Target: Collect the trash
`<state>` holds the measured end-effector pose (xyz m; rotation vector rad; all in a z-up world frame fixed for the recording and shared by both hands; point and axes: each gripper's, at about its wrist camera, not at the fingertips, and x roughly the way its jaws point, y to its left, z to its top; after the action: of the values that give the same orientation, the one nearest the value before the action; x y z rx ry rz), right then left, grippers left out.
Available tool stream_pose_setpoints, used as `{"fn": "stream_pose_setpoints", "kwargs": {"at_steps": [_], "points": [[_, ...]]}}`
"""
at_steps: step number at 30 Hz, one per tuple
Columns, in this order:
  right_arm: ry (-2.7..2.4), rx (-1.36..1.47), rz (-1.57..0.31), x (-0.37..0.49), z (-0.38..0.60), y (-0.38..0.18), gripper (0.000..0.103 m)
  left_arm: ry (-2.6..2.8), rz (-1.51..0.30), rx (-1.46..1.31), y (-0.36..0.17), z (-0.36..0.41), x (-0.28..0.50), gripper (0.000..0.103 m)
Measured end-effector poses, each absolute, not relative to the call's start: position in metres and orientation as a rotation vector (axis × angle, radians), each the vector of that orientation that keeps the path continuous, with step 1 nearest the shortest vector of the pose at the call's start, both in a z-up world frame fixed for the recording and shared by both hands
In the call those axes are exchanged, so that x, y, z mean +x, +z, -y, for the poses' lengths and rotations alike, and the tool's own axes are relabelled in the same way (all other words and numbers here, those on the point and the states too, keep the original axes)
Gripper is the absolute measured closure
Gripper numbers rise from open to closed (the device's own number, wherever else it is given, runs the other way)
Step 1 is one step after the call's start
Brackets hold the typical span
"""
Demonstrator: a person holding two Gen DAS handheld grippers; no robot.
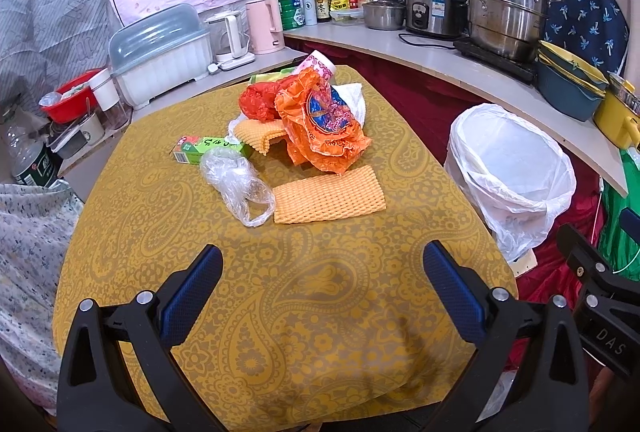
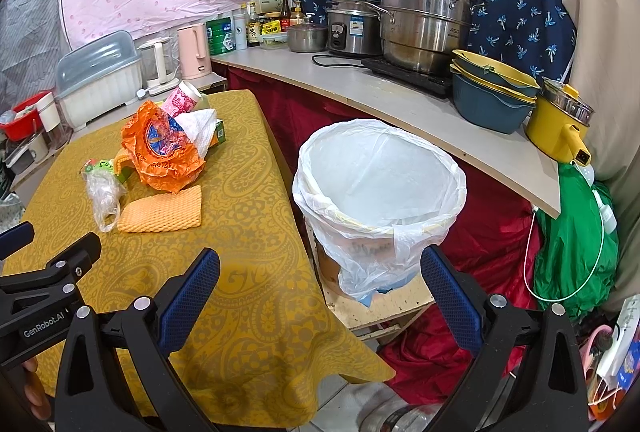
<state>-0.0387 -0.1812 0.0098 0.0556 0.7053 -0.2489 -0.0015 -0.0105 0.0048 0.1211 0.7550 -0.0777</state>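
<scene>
— Where's the trash?

— Heaped toward the far edge of the table (image 1: 280, 312): an orange bag (image 1: 320, 124), a foam net (image 1: 330, 194) and a clear bag (image 1: 236, 180) nearer me.

— And your tongs?

— My left gripper (image 1: 322, 296) is spread wide and empty over the near edge. My right gripper (image 2: 320, 298) is just as wide, before the lined bin (image 2: 380, 188) off the table's right edge.
</scene>
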Motion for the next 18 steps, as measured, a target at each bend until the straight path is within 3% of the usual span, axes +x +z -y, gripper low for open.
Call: {"fn": "stream_pose_setpoints", "kwargs": {"at_steps": [18], "points": [[-0.25, 0.055, -0.706, -0.0387, 0.1815, 0.0102, 0.007, -0.086, -0.715, 0.11, 0.0077, 0.0101, -0.0044, 0.007]]}}
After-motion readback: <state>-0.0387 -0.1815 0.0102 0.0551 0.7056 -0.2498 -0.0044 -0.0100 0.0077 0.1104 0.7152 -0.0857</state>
